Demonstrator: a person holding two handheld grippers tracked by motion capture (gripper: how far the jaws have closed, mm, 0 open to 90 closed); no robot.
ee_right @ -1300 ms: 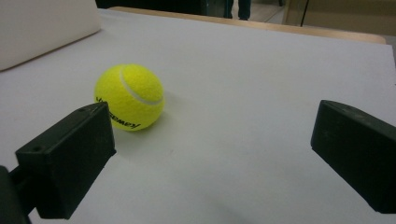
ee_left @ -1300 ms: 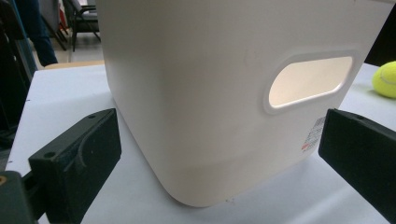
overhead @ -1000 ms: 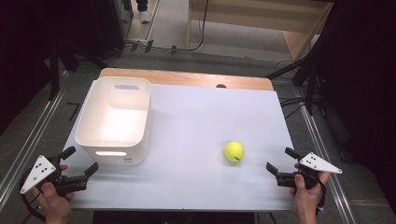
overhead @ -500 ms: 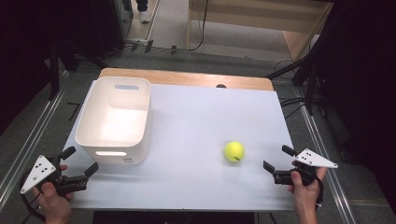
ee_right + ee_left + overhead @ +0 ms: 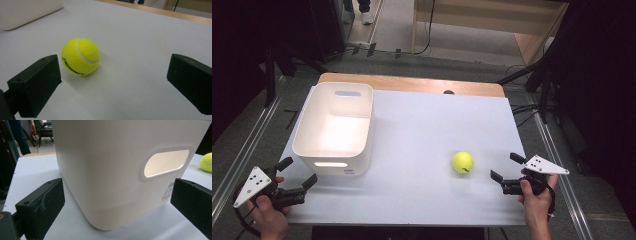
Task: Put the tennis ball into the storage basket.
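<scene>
A yellow tennis ball [image 5: 462, 162] lies on the white table top [image 5: 427, 135], right of centre and near the front. My right gripper [image 5: 506, 167] is open just right of it, jaws pointing left at the ball [image 5: 80, 56], which sits ahead of the left jaw in the right gripper view. A white plastic bin [image 5: 335, 127] with handle cut-outs stands empty on the left. My left gripper [image 5: 298, 172] is open at the front left corner, jaws facing the bin's near wall [image 5: 120, 170]. The ball [image 5: 206, 162] peeks past the bin's right side there.
A wooden strip [image 5: 412, 83] runs along the table's far edge. Metal rails [image 5: 242, 150] flank both sides of the table. Cables and stand legs lie on the floor behind. Open table surface stretches between the bin and the ball.
My right gripper has moved left and slightly forward, closing on the ball. The left gripper, ball and bin have stayed put.
</scene>
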